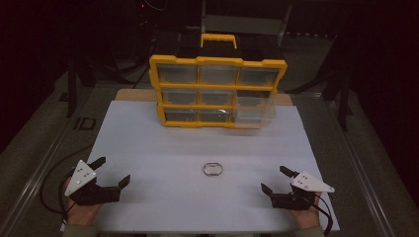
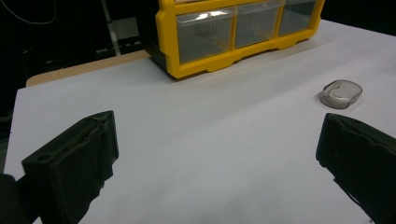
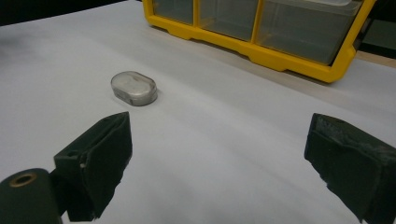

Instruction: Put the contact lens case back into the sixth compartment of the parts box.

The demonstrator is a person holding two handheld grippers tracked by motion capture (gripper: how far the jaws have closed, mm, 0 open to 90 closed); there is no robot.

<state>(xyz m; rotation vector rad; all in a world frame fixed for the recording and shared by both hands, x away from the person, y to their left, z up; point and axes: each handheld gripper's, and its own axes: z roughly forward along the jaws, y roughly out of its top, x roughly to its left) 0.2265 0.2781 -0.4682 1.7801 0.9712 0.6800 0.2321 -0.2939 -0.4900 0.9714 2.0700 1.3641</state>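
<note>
Start of the job, by the look of it: left claw and right claw resting low at the near corners of the white bench, jaws of both spread wide, nothing between them. Midway between the two, alone on the sheet, a small clear oval capsule, well apart from either claw and untouched. Beyond it, standing upright at the far end, a yellow-framed organiser of clear drawers, the drawer at lower right pulled forward. Next move, most likely: a reach inward to the capsule, jaws narrowed to straddle its short sides, then a lift toward that drawer. Nothing lying in the path; main risk a smooth, low piece skidding on the sheet.
</note>
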